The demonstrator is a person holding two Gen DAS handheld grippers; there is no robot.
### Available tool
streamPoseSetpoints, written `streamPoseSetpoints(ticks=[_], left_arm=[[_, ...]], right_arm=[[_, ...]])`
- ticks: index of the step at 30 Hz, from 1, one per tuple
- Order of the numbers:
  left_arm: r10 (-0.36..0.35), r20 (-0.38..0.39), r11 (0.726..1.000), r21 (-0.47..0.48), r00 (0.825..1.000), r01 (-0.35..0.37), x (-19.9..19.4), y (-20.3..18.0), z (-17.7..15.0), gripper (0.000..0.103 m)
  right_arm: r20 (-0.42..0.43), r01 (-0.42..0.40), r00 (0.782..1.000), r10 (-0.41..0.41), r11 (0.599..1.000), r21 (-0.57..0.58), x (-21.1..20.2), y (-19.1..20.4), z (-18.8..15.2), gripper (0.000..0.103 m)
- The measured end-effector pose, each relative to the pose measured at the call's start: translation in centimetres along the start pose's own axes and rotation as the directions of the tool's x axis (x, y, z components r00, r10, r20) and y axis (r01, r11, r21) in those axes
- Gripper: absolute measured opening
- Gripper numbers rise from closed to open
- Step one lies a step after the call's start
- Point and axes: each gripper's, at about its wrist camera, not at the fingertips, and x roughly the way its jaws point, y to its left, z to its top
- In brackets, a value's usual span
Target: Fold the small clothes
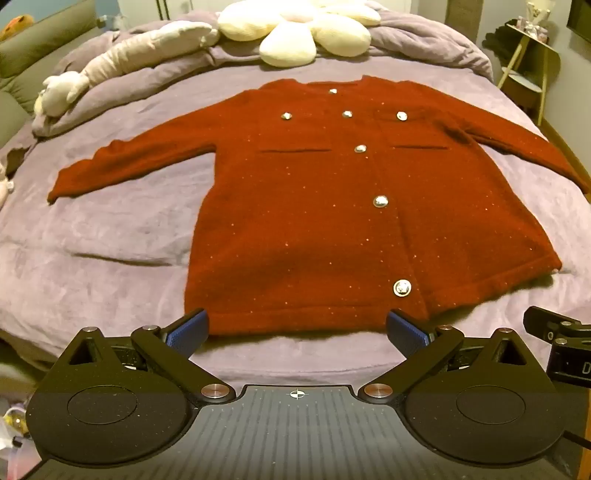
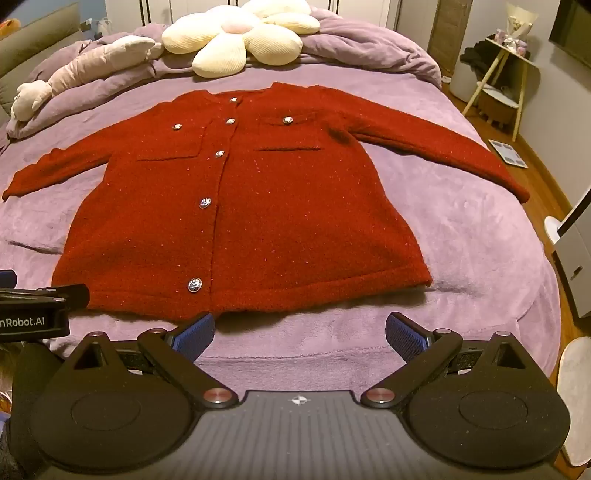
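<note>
A small dark red buttoned cardigan (image 1: 314,206) (image 2: 266,206) lies flat and face up on the purple bedspread (image 1: 110,236), both sleeves spread out to the sides, hem toward me. My left gripper (image 1: 297,332) hovers just in front of the hem, open wide, its blue pads (image 1: 188,332) apart with nothing between them. My right gripper (image 2: 299,334) is also open and empty, over the bedspread (image 2: 472,236) just short of the hem's right half. Each gripper's body shows at the edge of the other's view.
A flower-shaped cream cushion (image 1: 306,33) (image 2: 236,37), a rumpled purple duvet (image 2: 351,44) and a pale plush toy (image 1: 62,92) lie at the head of the bed. A small side table (image 2: 502,81) and wooden floor (image 2: 546,173) are on the right.
</note>
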Motion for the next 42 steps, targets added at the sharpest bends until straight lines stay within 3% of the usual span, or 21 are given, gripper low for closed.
streamPoseSetpoints(ticks=[42], left_arm=[[-0.004, -0.016, 1.0, -0.025, 1.0, 0.004, 0.2, 0.3, -0.1, 0.103]], right_arm=[[0.039, -0.028, 0.999, 0.028, 1.0, 0.002, -0.8, -0.1, 0.0, 0.099]])
